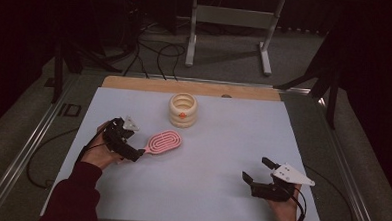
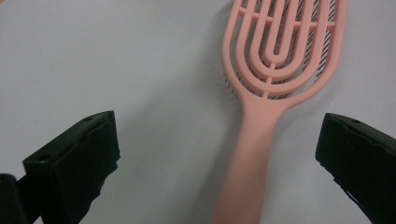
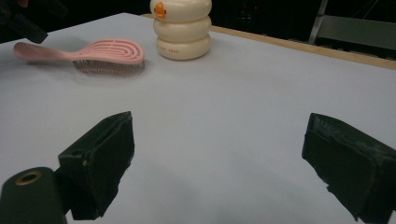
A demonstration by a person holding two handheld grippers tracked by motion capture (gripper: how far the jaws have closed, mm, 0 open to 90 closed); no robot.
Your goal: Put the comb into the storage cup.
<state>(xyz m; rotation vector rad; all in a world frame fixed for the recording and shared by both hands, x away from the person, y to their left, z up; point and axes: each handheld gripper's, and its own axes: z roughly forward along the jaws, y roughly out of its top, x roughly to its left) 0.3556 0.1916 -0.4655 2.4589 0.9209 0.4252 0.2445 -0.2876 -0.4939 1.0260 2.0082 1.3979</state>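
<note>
Now left hand-held gripper (image 2: 219, 154) wide open around pink brush (image 2: 275, 70) handle, lower middle of frame. Brush light, stiff, smooth; pinch thin handle. Right hand-held gripper (image 1: 261, 174) open, empty.

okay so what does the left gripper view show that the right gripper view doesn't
Left gripper view alone: the pink hairbrush from above, its looped open back and handle lying between the left gripper's wide-open jaws, neither touching it.

Right gripper view alone: the brush's bristles from the side, the cream ringed container beyond it, the table's wooden edge, and the right gripper open over bare surface.

Both: the hairbrush and the white table sheet.
</note>
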